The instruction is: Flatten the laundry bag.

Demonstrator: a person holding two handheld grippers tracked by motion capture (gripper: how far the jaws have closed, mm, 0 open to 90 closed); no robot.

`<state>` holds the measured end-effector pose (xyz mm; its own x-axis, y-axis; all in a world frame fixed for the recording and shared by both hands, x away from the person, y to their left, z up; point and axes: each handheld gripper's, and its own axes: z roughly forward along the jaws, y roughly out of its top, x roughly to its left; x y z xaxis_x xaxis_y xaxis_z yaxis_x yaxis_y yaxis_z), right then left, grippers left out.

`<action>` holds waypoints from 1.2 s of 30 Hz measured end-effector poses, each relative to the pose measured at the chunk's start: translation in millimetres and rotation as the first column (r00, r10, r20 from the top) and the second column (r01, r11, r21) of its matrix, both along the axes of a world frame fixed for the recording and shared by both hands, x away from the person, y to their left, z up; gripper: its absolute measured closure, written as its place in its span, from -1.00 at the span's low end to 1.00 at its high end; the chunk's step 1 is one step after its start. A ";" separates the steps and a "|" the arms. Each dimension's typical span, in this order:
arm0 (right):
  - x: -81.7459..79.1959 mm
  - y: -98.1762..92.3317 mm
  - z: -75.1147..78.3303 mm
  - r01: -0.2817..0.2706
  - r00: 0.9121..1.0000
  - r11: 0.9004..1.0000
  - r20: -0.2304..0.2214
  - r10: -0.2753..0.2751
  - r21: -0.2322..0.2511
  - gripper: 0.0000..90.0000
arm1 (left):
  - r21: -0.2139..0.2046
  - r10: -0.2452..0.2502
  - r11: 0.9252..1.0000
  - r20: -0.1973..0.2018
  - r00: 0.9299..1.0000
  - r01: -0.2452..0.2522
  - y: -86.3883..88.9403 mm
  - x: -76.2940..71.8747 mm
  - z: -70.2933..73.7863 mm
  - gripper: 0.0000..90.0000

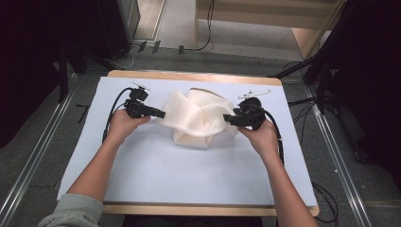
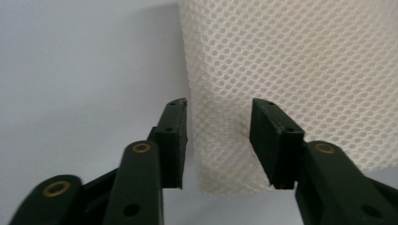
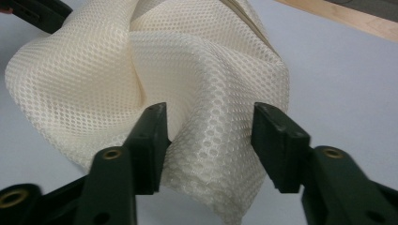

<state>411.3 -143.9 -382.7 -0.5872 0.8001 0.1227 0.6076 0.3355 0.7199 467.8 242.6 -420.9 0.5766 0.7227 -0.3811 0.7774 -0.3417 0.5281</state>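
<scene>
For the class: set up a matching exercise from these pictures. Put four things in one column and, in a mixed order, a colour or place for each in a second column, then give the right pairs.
Column one:
1. mesh cloth
2. left tongs
3. right tongs
4. table cover

Column two:
A. pale blue, spread flat over the wooden table
B. at the cloth's left edge in the high view
C. cream, crumpled in the middle
D. at the cloth's right edge in the high view

Pairs: 1-C, 2-B, 3-D, 4-A
</scene>
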 end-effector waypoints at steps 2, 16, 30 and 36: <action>-1.1 -1.3 -1.7 -0.006 1.000 1.000 0.002 0.006 -0.003 0.34 | -0.002 -0.011 1.000 0.004 1.000 0.011 -3.0 -1.9 -1.9 0.58; -13.3 -19.7 -9.9 -0.029 1.000 1.000 -0.005 0.029 -0.009 0.77 | -0.100 0.017 0.995 0.093 0.996 -0.007 13.2 -8.3 18.1 0.19; -21.4 -24.4 -25.4 -0.029 1.000 0.999 -0.007 0.028 -0.023 0.76 | -0.076 -0.056 0.995 0.099 0.994 0.063 -19.8 -3.0 11.7 -0.15; -24.2 -27.9 -29.1 -0.018 1.000 1.000 -0.012 0.018 -0.022 0.76 | -0.088 -0.104 0.990 0.029 0.994 0.106 -31.5 -5.7 4.8 0.76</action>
<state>387.1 -171.8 -411.8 -0.6002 0.7920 0.1119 0.6097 0.3625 0.7049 462.1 211.1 -416.1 0.6576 0.6212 -0.4262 0.7262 -0.3719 0.5782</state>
